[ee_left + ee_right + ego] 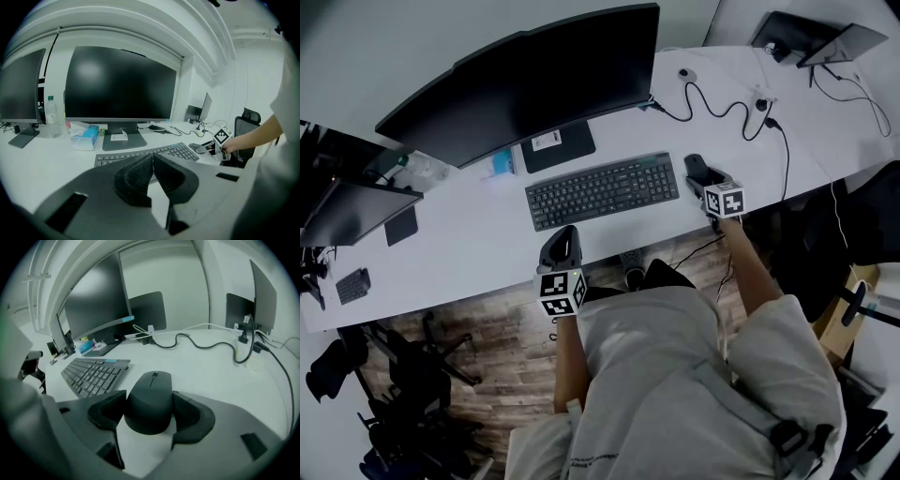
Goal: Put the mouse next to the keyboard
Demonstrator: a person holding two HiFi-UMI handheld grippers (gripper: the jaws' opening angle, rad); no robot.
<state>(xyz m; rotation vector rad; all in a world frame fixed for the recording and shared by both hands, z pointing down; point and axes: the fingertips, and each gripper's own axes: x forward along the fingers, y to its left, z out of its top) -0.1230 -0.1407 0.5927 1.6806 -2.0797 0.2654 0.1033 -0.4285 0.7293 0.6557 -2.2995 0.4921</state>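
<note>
Right tongs [149,400] close on the rear half of the mouse [151,390], one pad pressed to each of its sides, while it sits flat on the desk [478,244]. Its long axis runs straight out from the tongs. The rounded tail lies between the pads, and the wheel end points away from the person, toward the back of the desk. The mouse lies just off the right end of the keyboard [93,373], with a strip of bare desk between them, and its long axis runs roughly square to the keyboard's length.

Left tongs [153,164] are closed with nothing between them. They hang over the near edge of the desk, in front of the left part of the keyboard.

Beyond the keyboard stands the foot of a wide dark monitor [534,80]. A blue tissue pack [86,137] lies beside the foot, and a clear bottle [50,117] stands further left. Past the nose of the mouse, well apart from it, a black cable [201,341] snakes across the desk to plugs near the back.
</note>
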